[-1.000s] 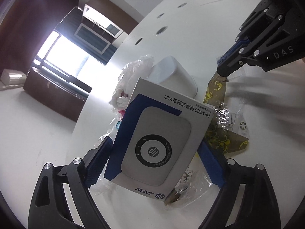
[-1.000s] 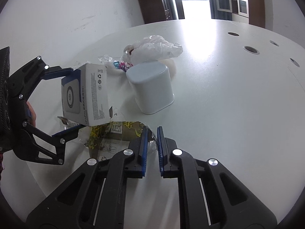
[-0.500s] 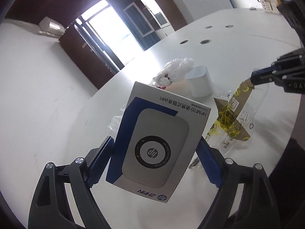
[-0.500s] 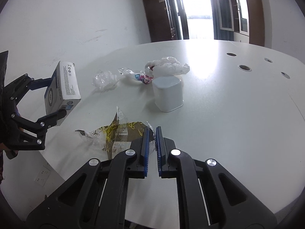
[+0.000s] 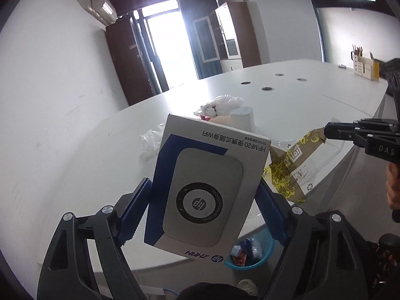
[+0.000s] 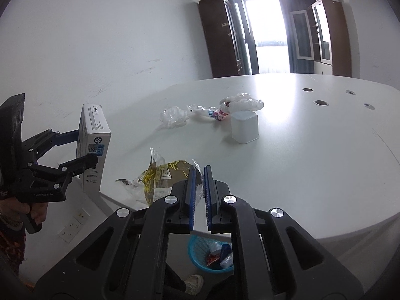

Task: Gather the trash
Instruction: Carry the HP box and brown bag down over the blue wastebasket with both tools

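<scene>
Above table edge [image 6: 325, 227]: left gripper [image 5: 203, 201] jaws clamp flat cardboard box [image 5: 205, 190]; right gripper [image 6: 198, 187] jaws pinch crinkly plastic wrapper [image 6: 160, 178].

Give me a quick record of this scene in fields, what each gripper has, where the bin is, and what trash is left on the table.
Left gripper: shut on the box, held up off the table
Right gripper: shut on the brown and clear wrapper, lifted at the table edge
Bin: blue basket on the floor below the table edge, some trash already inside
Left on table: crumpled clear plastic, white plastic bag, small colourful wrapper
Also on table: white cup, upside down
</scene>
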A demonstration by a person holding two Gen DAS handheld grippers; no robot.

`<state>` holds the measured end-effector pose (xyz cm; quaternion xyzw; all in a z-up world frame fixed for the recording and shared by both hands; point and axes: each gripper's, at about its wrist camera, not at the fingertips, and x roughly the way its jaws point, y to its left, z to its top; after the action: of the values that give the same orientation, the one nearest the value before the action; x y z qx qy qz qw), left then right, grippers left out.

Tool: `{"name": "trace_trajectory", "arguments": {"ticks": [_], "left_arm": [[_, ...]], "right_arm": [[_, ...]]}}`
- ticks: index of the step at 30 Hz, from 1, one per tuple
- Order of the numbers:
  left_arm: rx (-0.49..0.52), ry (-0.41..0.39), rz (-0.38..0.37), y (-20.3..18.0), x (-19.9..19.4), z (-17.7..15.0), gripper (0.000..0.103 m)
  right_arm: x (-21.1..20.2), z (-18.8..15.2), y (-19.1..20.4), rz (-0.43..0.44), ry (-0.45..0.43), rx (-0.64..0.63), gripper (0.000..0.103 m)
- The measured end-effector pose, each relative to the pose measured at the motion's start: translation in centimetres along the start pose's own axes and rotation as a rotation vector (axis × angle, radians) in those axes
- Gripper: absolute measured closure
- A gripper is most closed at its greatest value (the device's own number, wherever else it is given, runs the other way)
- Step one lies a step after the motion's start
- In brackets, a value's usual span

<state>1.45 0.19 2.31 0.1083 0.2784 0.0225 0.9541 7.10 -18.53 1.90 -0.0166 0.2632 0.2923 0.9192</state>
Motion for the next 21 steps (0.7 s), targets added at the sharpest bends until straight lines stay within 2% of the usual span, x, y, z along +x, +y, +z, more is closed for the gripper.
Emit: {"name": "trace_trajectory", "arguments": {"ticks": [3,7,10,13,17,21], "left_arm": [[-0.069,0.014,-0.05,-0.2,-0.7,-1.8,0.022],[-0.134,0.021,-0.081,0.0,-1.0,-3.7,0.022],[-0.165,0.039,-0.107,-0.4,-0.9,-5.8,0.022],[-0.187,0.052,-0.127,-0.9,-0.4,-7.5,0.022],[-0.238,0.057,-0.171,-1.2,-0.7,-9.2,0.022],[-0.269,0.086,-0.19,-1.9,0.2,-11.6,0.023]], "right_arm": [[-1.1,-1.2,0.3,-0.009,0.006,-0.007,0.097],[-1.9,-2.9,0.3,-0.005,0.025,0.004,0.097],[-1.5,-4.6,-0.1,0.061,0.055,0.063,0.097],[-0.9,-6.3,0.8,0.001,0.084,0.003,0.097],[-0.6,-8.4,1.0,0.019,0.104,0.012,0.097],[0.0,-10.9,1.0,-0.015,0.143,0.006,0.097]]}}
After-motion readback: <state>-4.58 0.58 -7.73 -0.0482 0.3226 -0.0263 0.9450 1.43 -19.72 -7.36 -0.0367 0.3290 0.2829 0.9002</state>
